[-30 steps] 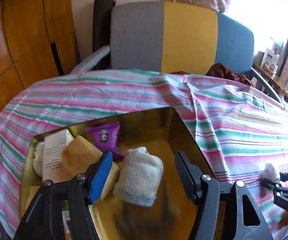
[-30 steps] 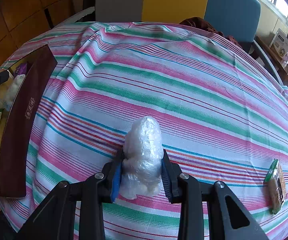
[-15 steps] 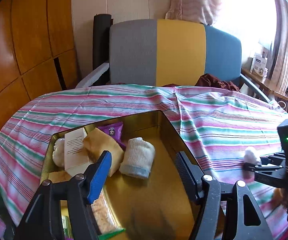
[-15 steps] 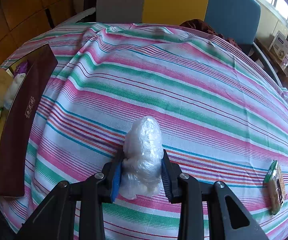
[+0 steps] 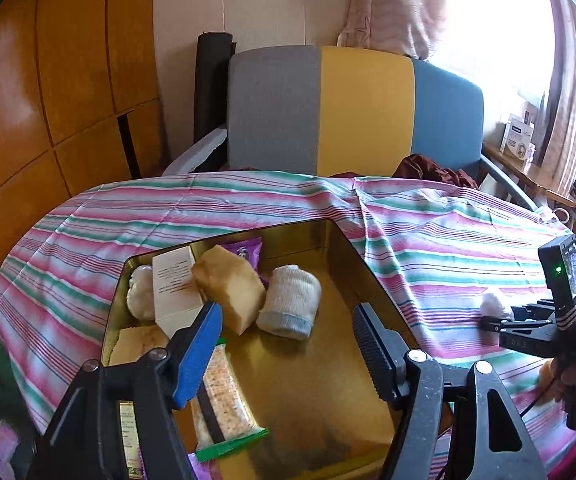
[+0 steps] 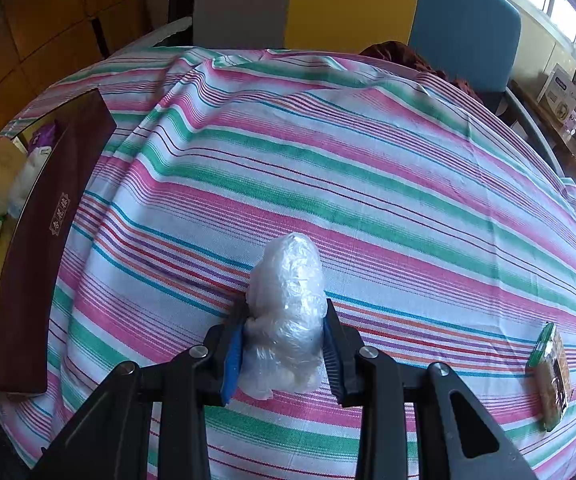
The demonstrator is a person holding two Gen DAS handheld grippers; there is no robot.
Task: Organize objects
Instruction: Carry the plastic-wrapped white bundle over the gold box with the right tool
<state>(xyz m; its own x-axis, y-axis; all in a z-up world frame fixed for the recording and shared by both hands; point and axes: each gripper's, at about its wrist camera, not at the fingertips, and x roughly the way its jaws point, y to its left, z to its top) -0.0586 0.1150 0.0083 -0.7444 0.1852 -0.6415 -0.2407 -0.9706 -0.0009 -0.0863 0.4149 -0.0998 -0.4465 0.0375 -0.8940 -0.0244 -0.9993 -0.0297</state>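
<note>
My left gripper (image 5: 288, 344) is open and empty, held above a gold-lined box (image 5: 328, 392) on the striped tablecloth. In the box lie a rolled white sock (image 5: 292, 300), a yellow sponge (image 5: 228, 288), a white carton (image 5: 174, 288), a purple packet (image 5: 244, 250) and a cracker pack (image 5: 224, 396). My right gripper (image 6: 284, 340) is shut on a white plastic-wrapped bundle (image 6: 286, 312) that rests on the cloth. It also shows in the left wrist view (image 5: 496, 304). The box's dark red outer wall (image 6: 44, 240) lies to its left.
A snack pack with a green edge (image 6: 554, 372) lies on the cloth at the right. A grey, yellow and blue chair back (image 5: 352, 112) stands behind the table. A wooden panel wall (image 5: 48, 80) is at the left. Small boxes sit on a window shelf (image 5: 520, 140).
My left gripper has risen and drawn back from the box, leaving the white sock inside. My right gripper has stayed shut on the plastic bundle in place.
</note>
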